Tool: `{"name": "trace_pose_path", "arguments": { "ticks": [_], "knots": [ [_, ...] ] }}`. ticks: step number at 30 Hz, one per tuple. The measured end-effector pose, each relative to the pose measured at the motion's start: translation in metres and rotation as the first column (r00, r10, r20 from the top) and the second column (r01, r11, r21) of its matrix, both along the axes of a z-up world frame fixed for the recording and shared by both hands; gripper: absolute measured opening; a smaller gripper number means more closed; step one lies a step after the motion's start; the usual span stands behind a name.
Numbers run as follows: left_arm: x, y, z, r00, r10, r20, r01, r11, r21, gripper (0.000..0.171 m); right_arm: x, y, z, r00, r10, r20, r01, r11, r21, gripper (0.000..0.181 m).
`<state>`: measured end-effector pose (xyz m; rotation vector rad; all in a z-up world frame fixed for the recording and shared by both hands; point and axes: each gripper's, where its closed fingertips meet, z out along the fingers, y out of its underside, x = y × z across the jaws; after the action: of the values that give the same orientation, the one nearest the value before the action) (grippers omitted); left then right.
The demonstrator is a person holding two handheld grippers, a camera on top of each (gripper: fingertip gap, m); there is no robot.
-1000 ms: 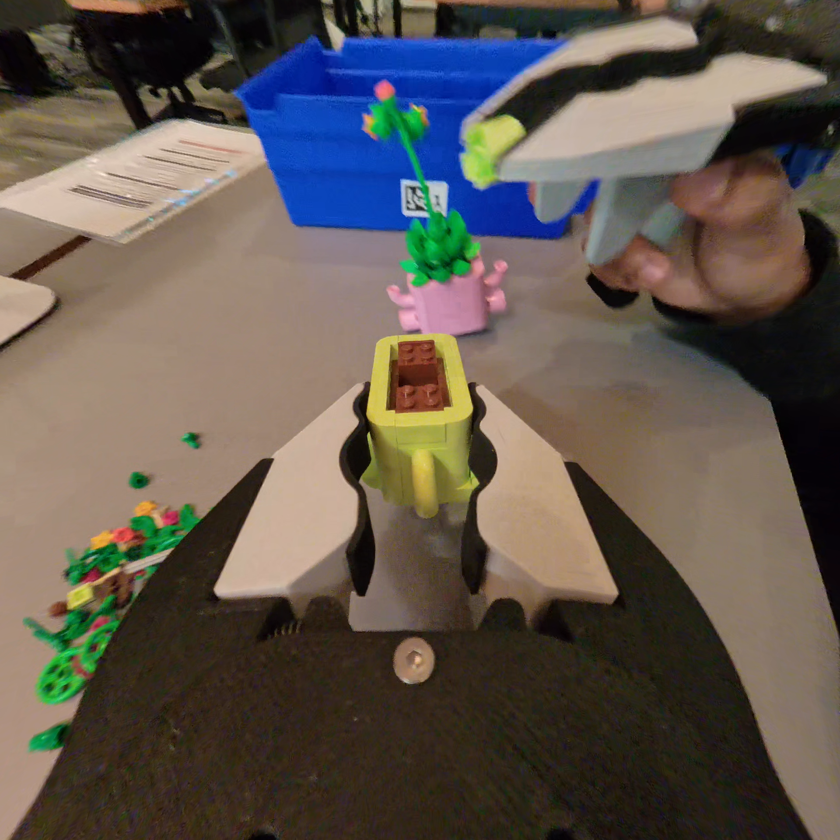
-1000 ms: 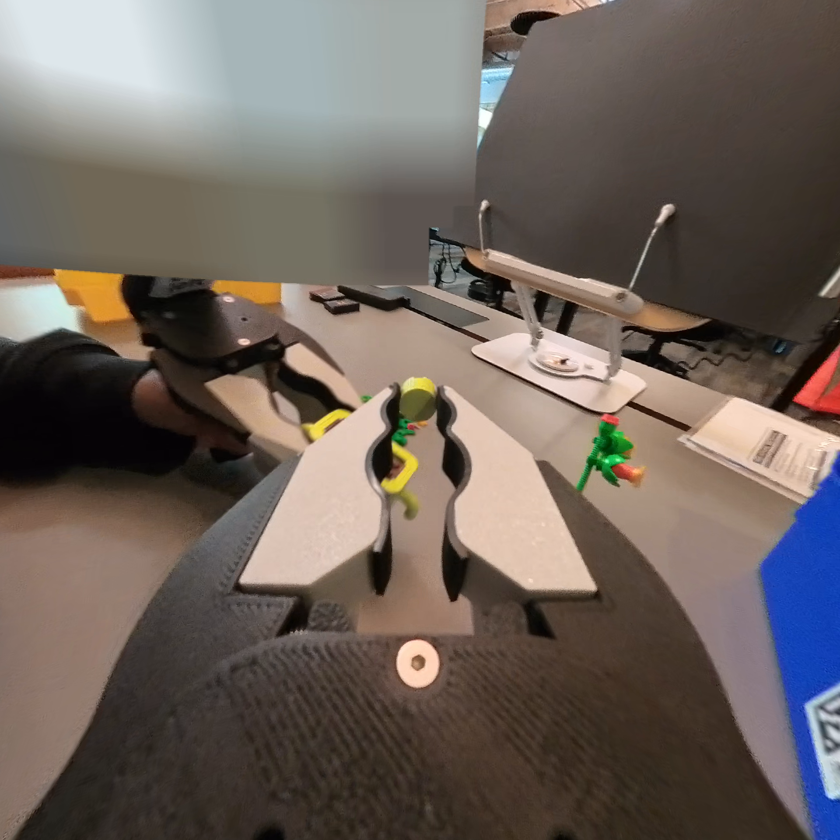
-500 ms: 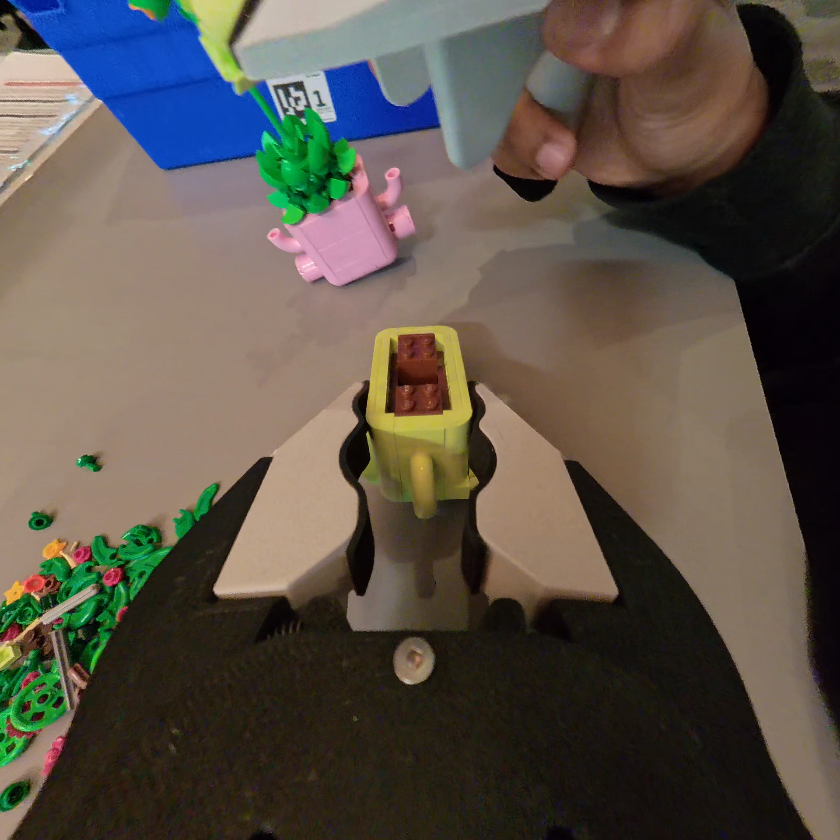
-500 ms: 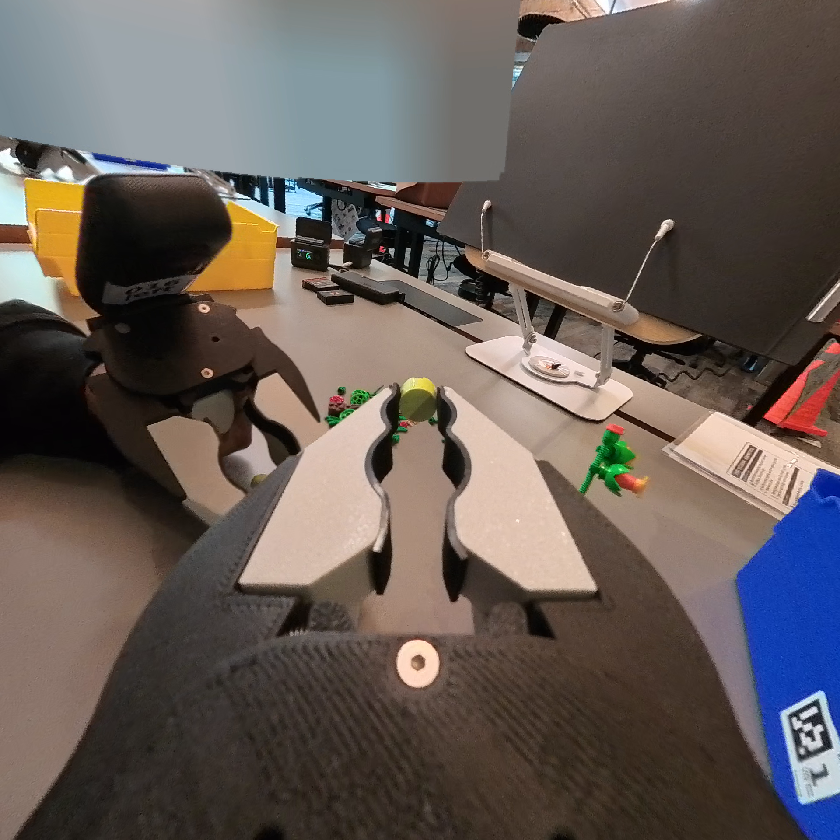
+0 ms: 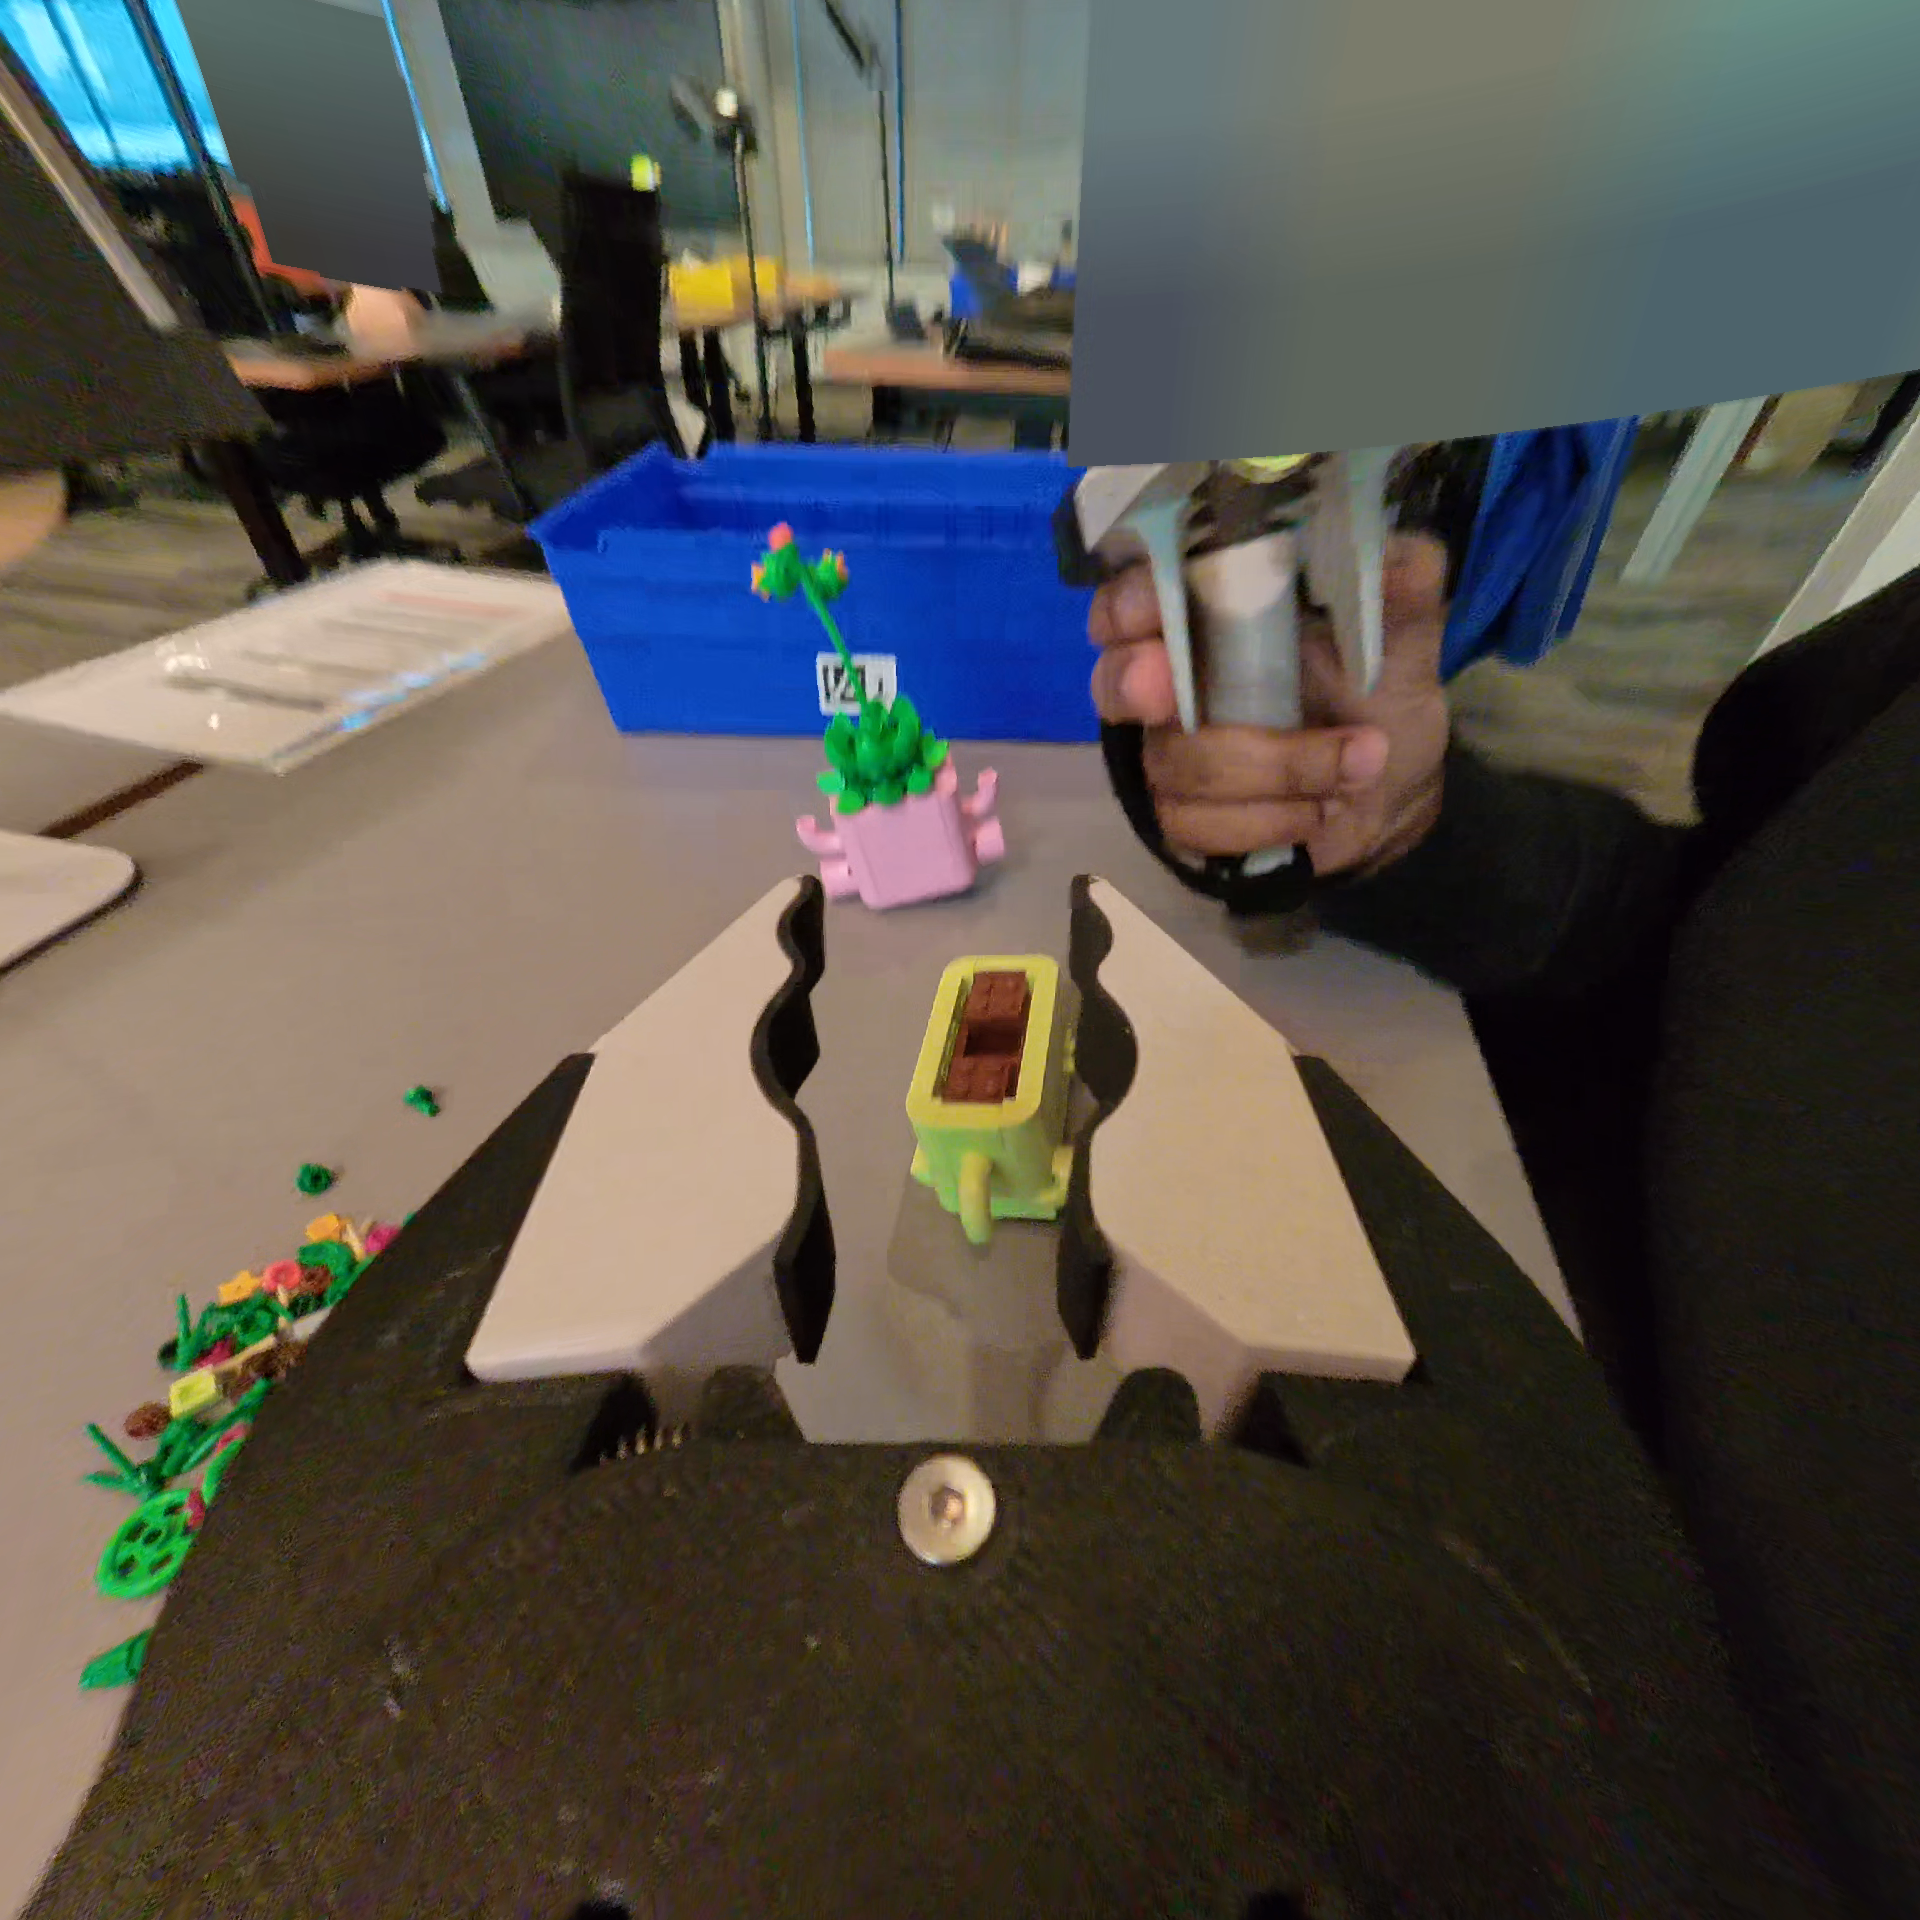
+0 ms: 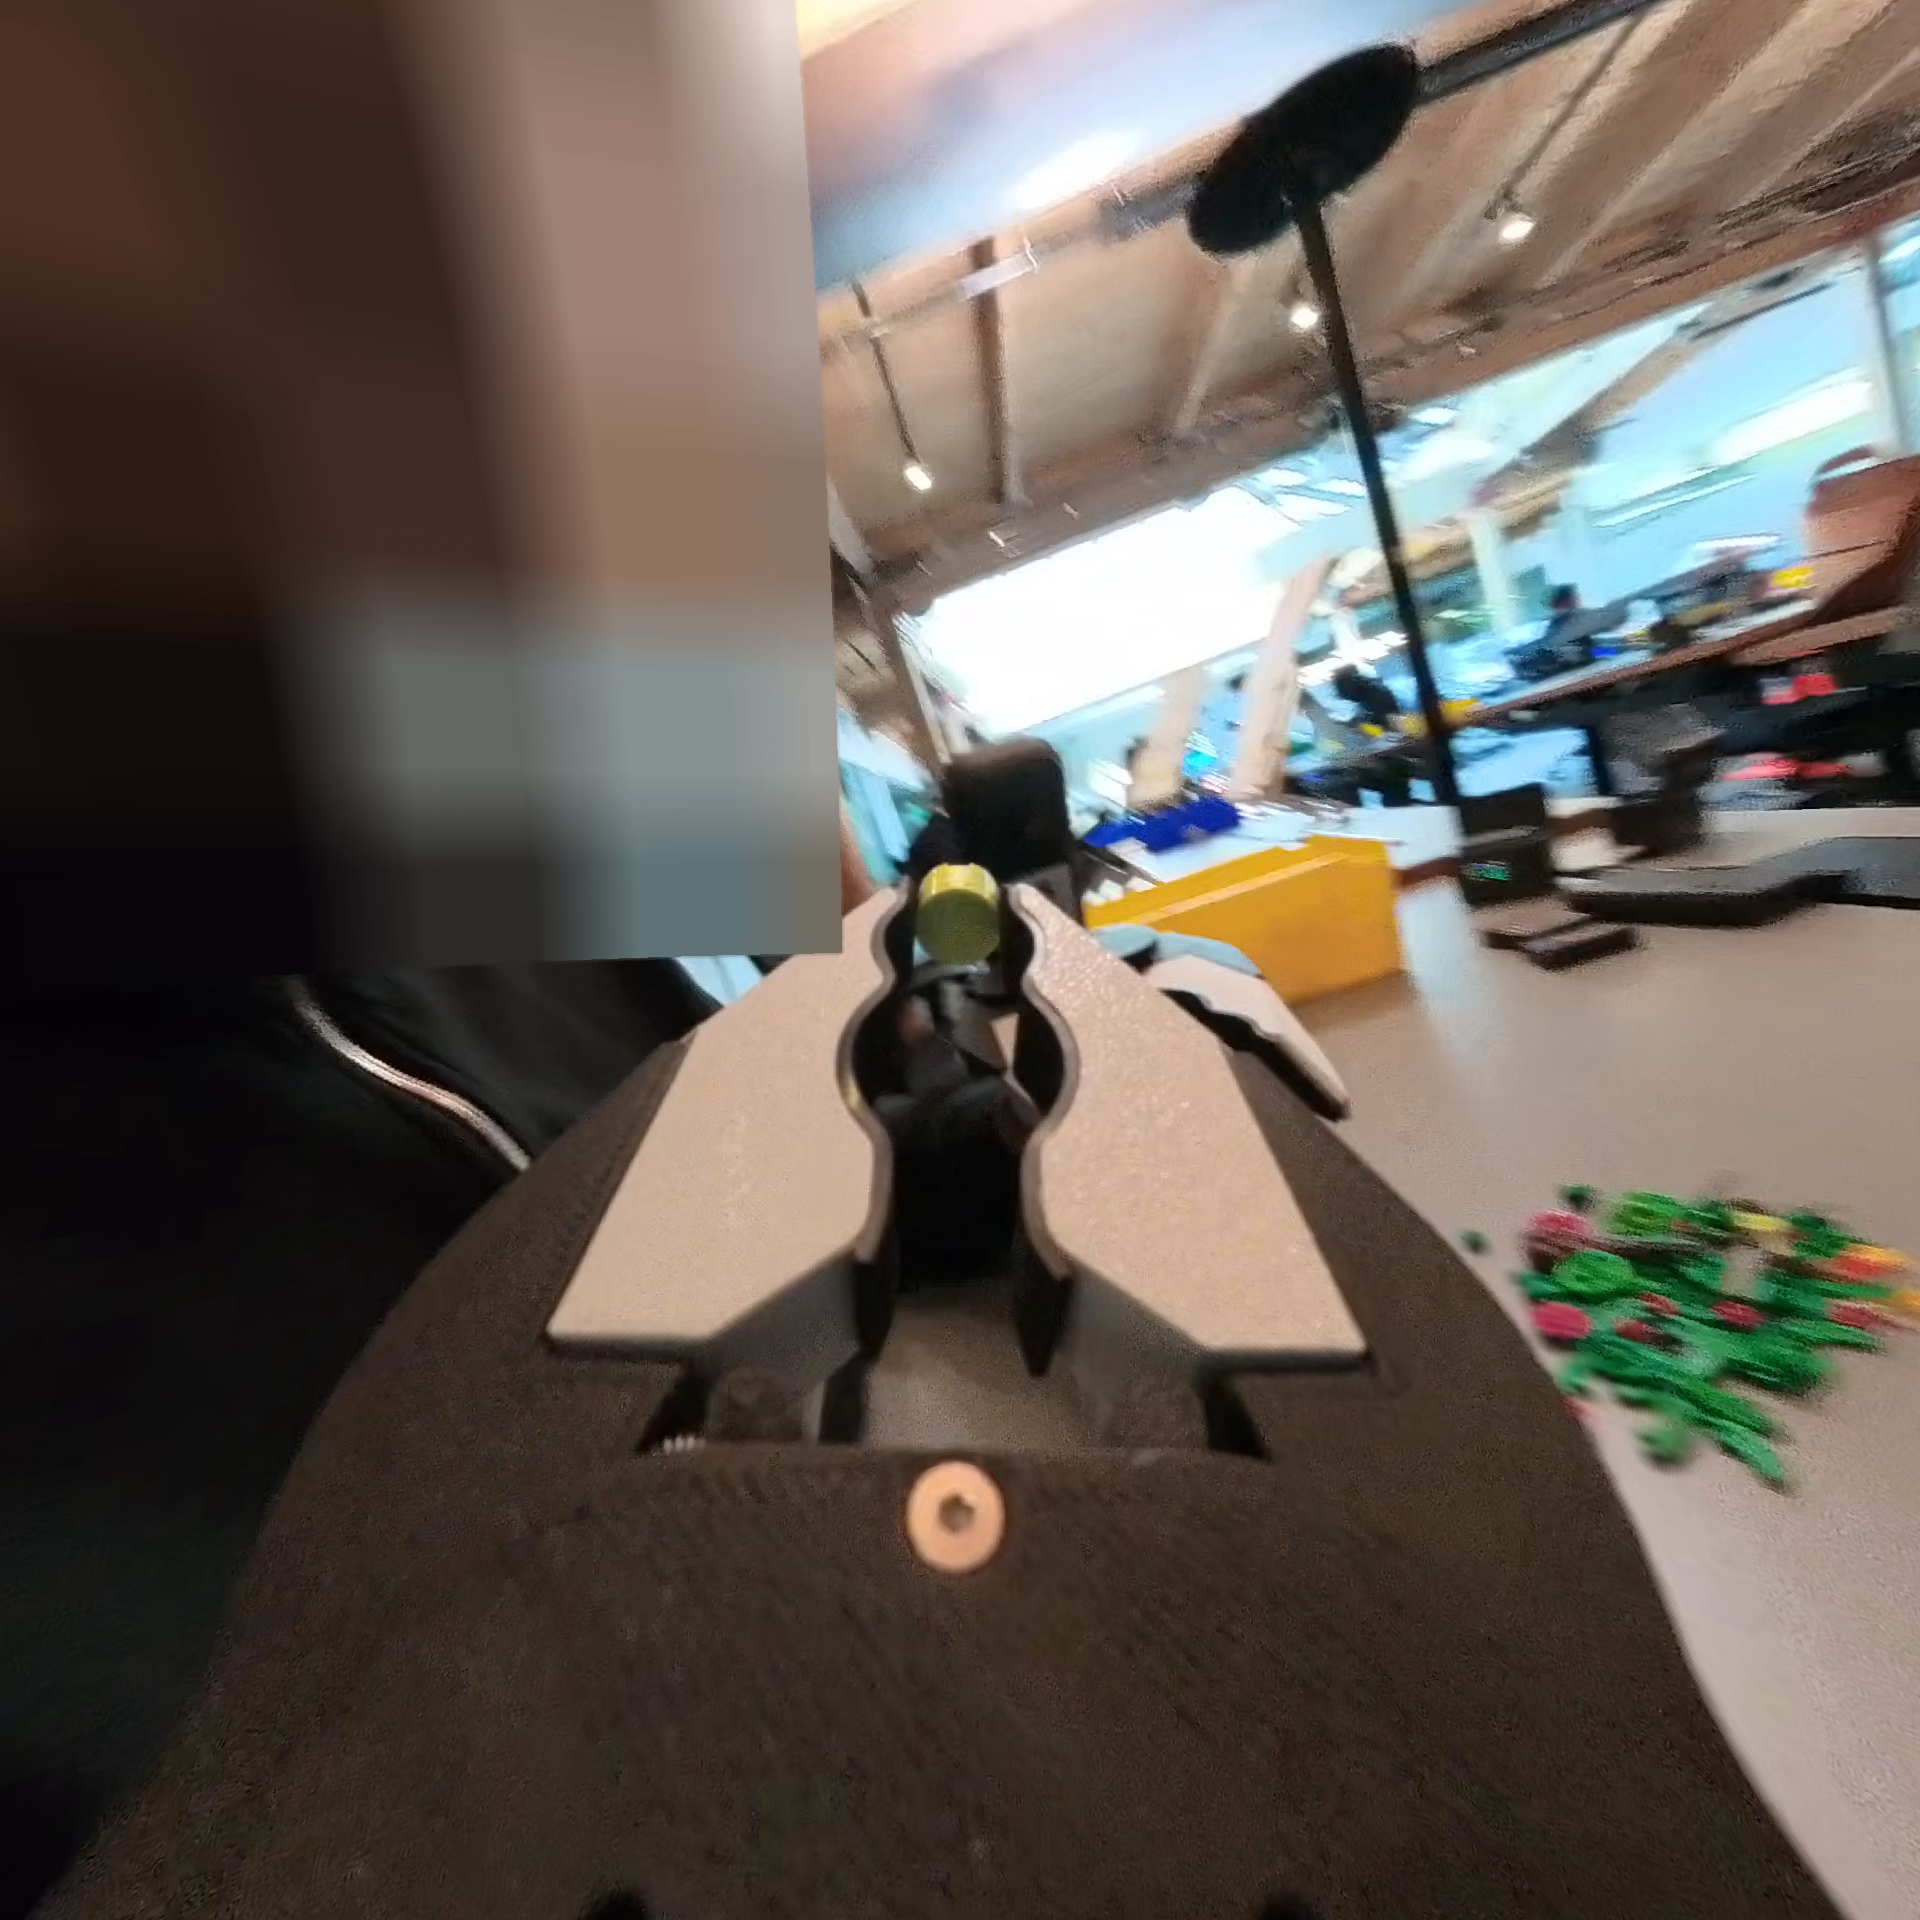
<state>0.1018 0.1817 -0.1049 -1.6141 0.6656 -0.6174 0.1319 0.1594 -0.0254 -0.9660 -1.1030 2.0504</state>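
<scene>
My left gripper is open. A lime-green brick pot with brown bricks on top stands on the grey table between the fingers, close against the right finger. A pink brick pot with green leaves and a tall flower stem stands just beyond the tips. My right gripper is shut on a small lime-green round piece at its tips and points up off the table. It shows in the left wrist view, held in a hand at upper right.
A blue bin stands behind the pink pot. A pile of loose green and coloured pieces lies at the left and shows in the right wrist view. A laminated sheet lies far left. A yellow bin stands farther off. The gap from one gripper's tips to the other's is roughly 9 cm.
My left gripper has opened and let go of the lime-green pot, which now stands on the table. My right gripper has swung up and round, still shut on the round piece.
</scene>
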Motion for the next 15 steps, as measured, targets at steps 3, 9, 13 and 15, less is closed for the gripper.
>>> {"name": "trace_pose_path", "arguments": {
  "ticks": [3,9,13,15],
  "knots": [
    [-0.001,-0.009,0.016,0.999,-0.016,0.032,0.013,0.996,0.087,0.03,-0.002,-0.003,0.002,0.997,0.072,-0.017,-0.073,0.995,-0.069,0.014],
    [0.005,-0.031,0.037,0.999,-0.034,-0.022,0.039,0.968,0.249,0.032,-0.026,-0.018,-0.011,0.993,0.11,0.047,-0.107,0.993,-0.055,0.013],
    [-0.007,-0.043,0.054,0.999,0.013,-0.029,-0.001,0.929,0.37,0.027,-0.04,-0.022,-0.021,0.991,0.082,0.106,-0.081,0.997,-0.012,0.013],
    [-0.014,-0.045,0.053,0.999,0.023,-0.035,-0.008,0.92,0.393,0.027,-0.045,-0.022,-0.026,0.988,0.069,0.137,-0.07,0.998,0.001,0.013]
  ]
}}
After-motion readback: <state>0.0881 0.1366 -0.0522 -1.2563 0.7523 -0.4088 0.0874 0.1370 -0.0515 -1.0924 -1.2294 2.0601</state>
